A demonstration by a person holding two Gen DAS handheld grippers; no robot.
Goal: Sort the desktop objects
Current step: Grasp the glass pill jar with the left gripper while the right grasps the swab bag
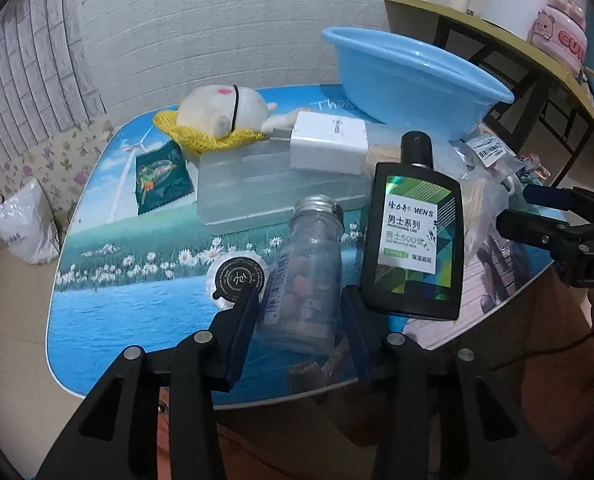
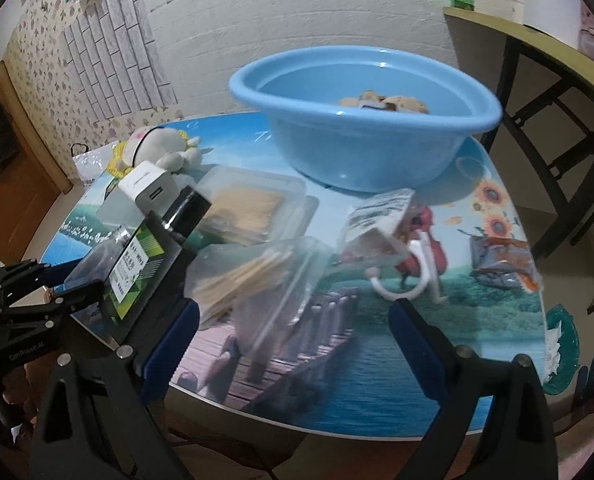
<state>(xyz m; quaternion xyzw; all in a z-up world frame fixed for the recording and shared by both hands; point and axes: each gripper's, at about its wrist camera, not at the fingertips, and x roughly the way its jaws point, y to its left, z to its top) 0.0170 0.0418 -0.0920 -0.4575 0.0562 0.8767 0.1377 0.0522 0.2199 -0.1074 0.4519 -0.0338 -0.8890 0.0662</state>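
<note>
My left gripper is shut on a small glass bottle with a silver cap and pinkish pieces inside; a finger presses on each side of it, near the table's front edge. A black men's lotion bottle leans just to its right. In the right wrist view my right gripper stands wide open over the table's front, holding nothing. A clear bag of wooden sticks lies just beyond its left finger. The blue basin at the back holds a few brownish items.
On the picture-printed table lie a white charger on a clear box, a plush toy, a green packet, a round black sachet, a packet of white hooks and a crumpled wrapper. A desk stands at the right.
</note>
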